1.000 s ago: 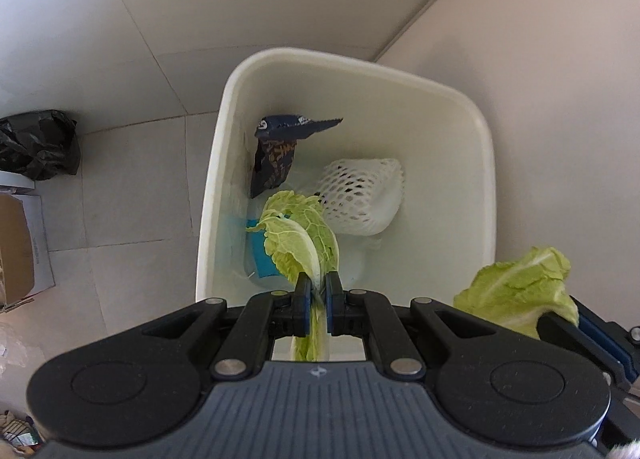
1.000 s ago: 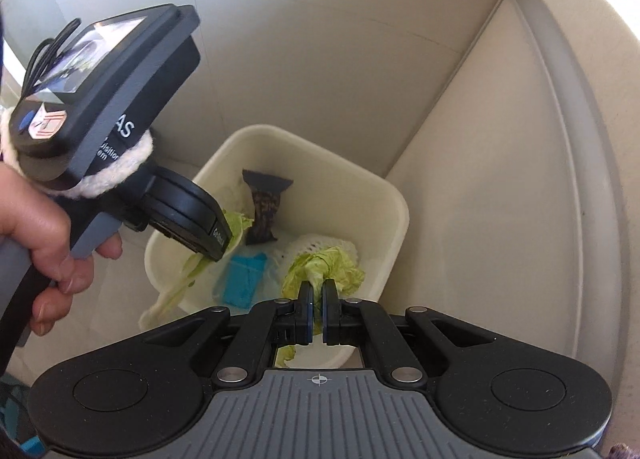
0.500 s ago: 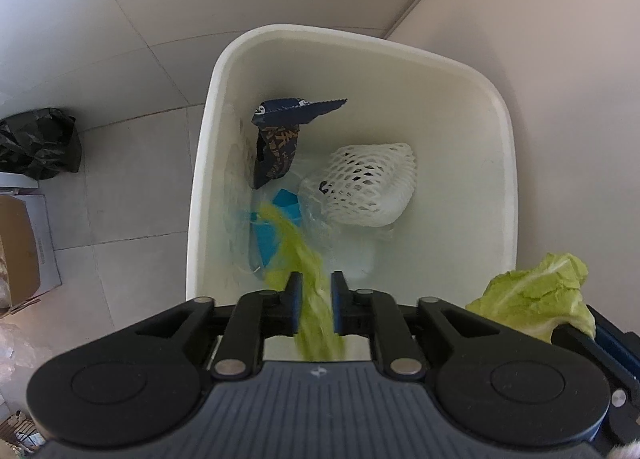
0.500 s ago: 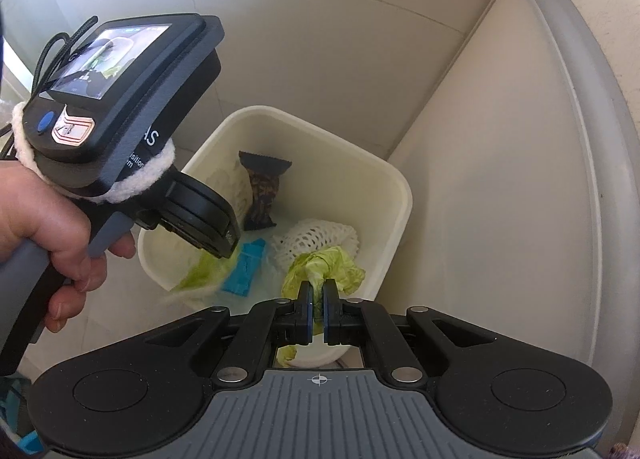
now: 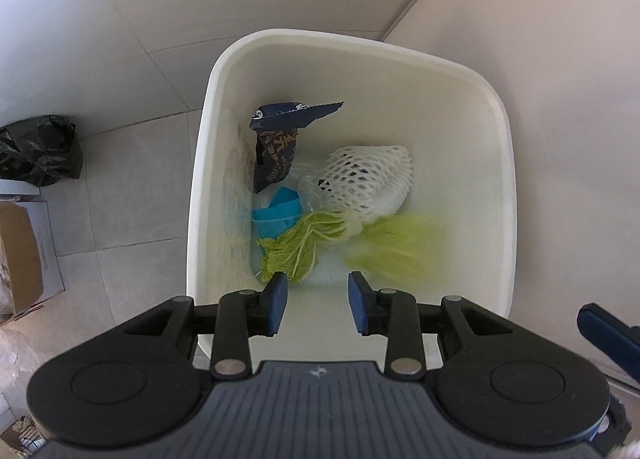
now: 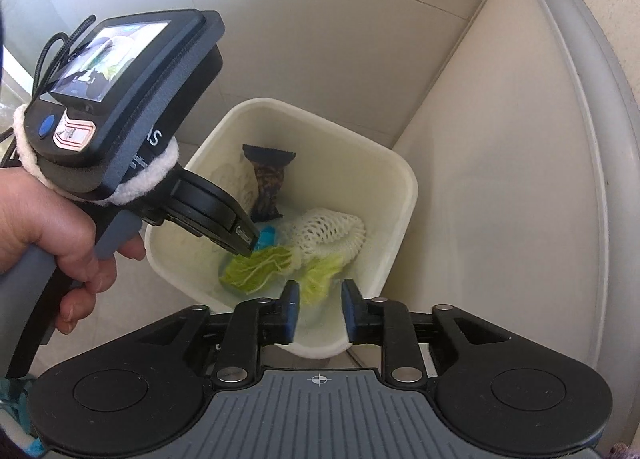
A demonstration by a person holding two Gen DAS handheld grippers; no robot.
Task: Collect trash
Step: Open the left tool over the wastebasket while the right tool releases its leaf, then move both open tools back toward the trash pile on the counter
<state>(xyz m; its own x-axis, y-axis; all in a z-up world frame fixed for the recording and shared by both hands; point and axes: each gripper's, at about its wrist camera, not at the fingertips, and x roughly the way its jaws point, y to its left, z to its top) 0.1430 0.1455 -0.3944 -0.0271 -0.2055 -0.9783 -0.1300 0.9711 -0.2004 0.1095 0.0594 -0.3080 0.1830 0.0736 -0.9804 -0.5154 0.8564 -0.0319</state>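
Both grippers point down over a cream plastic bin [image 5: 505, 163] [image 6: 408, 195] on the floor. My left gripper [image 5: 318, 301] has its jaws opening with nothing between them. One cabbage leaf [image 5: 298, 247] [image 6: 256, 269] lies on the bin's bottom. A second cabbage leaf [image 5: 400, 245] [image 6: 320, 279] is blurred, falling inside the bin. My right gripper [image 6: 319, 309] also has its jaws opening, and the pads touch nothing. In the bin lie a white foam net [image 5: 368, 179] [image 6: 324, 233], a dark snack wrapper [image 5: 280, 143] [image 6: 268, 183] and a blue scrap [image 5: 280, 213].
A person's hand [image 6: 52, 227] holds the left gripper's handle. A black plastic bag [image 5: 38, 151] and a cardboard box [image 5: 20, 259] sit on the tiled floor left of the bin. A pale wall panel [image 5: 560, 59] stands right of the bin.
Both grippers opened and let go of their cabbage leaves. The left leaf now lies on the bin's bottom; the right leaf is dropping into the bin.
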